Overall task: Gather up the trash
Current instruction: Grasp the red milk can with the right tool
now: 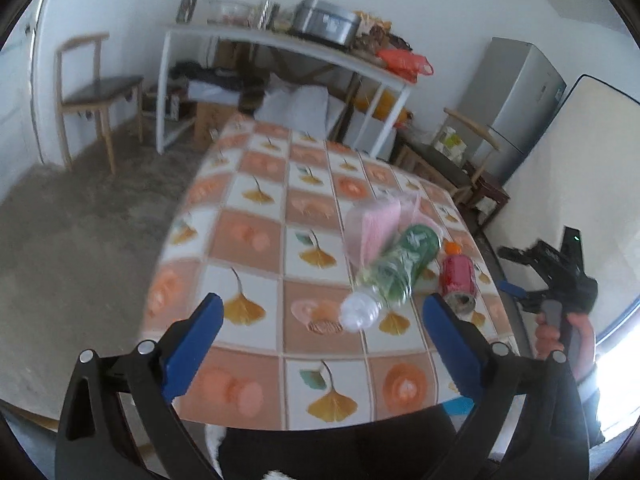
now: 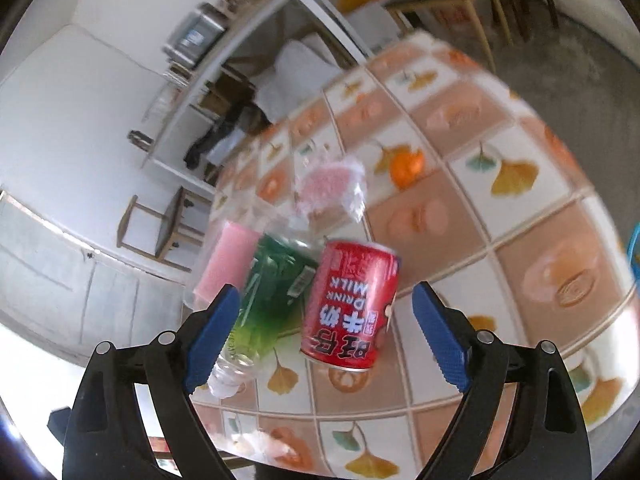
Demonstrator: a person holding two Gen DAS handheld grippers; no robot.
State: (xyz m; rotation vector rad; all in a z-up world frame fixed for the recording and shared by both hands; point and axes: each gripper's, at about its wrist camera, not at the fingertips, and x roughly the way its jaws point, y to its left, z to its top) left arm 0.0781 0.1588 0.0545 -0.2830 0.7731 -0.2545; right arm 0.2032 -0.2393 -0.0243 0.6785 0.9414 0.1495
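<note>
On the checked tablecloth a clear plastic bottle with a green label lies on its side, cap end toward me. A pink packet rests behind it and a red milk-drink can lies to its right, with an orange cap behind the can. My left gripper is open above the table's near part, with nothing between its pads. A hand holds my right gripper off the table's right edge. In the right wrist view my right gripper is open above the can and bottle, touching neither.
A crumpled clear wrapper and an orange object lie farther along the table. Beyond the table stand a white shelf unit loaded with clutter, a wooden chair, another chair, a grey fridge and a leaning board.
</note>
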